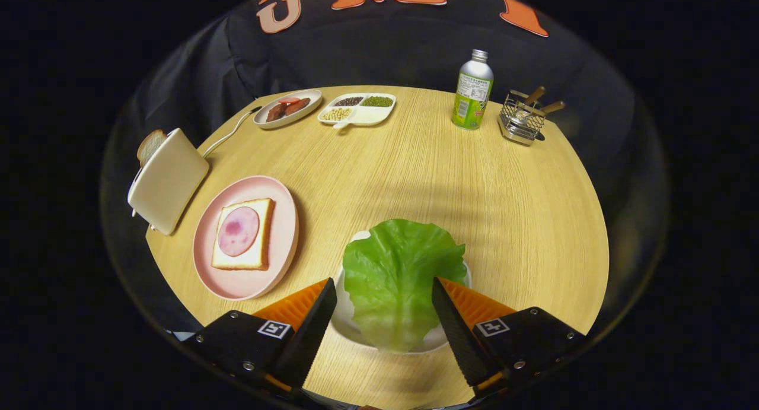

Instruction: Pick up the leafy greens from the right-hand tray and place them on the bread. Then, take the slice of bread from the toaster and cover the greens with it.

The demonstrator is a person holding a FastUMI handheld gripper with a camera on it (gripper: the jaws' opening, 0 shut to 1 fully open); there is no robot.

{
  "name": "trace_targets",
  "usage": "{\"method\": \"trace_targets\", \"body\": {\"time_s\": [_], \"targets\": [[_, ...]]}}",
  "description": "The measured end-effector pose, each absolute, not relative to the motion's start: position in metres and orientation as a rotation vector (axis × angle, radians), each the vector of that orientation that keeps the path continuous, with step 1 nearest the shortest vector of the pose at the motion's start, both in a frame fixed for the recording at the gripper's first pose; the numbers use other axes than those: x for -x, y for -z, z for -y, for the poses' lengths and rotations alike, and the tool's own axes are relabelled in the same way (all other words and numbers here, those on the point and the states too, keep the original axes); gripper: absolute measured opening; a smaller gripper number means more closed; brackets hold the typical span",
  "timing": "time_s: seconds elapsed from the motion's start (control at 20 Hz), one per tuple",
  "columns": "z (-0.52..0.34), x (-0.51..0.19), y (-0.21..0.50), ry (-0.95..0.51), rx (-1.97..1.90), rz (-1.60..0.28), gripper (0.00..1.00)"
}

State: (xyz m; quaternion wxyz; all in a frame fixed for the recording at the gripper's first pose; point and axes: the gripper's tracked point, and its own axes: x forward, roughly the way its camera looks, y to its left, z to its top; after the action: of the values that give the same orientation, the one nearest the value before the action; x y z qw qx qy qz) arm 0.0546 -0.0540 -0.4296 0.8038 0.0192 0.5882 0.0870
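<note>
A green lettuce leaf [394, 279] lies on a small white tray [344, 315] right between my fingers. My gripper [384, 294] is open, one fingertip on each side of the leaf, not pressing on it. To the left, a pink plate [278, 244] holds a slice of bread [261, 258] topped with a round of ham [238, 231]. Further left stands a cream toaster [167, 181] with a bread slice [150, 144] sticking out of its slot.
At the back of the round wooden table [415, 172] sit an oval dish of red food [287, 108], a divided dish of beans and seeds [357, 108], a green bottle [472, 91] and a wire holder with wooden-handled utensils [523, 118].
</note>
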Motion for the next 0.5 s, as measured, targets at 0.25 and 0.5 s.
{"method": "trace_targets", "body": {"time_s": [0.25, 0.5], "targets": [[0.059, -0.052, 0.449, -0.156, -0.063, -1.330, 0.97], [0.060, -0.048, 0.462, -0.141, -0.042, -1.360, 0.87]]}}
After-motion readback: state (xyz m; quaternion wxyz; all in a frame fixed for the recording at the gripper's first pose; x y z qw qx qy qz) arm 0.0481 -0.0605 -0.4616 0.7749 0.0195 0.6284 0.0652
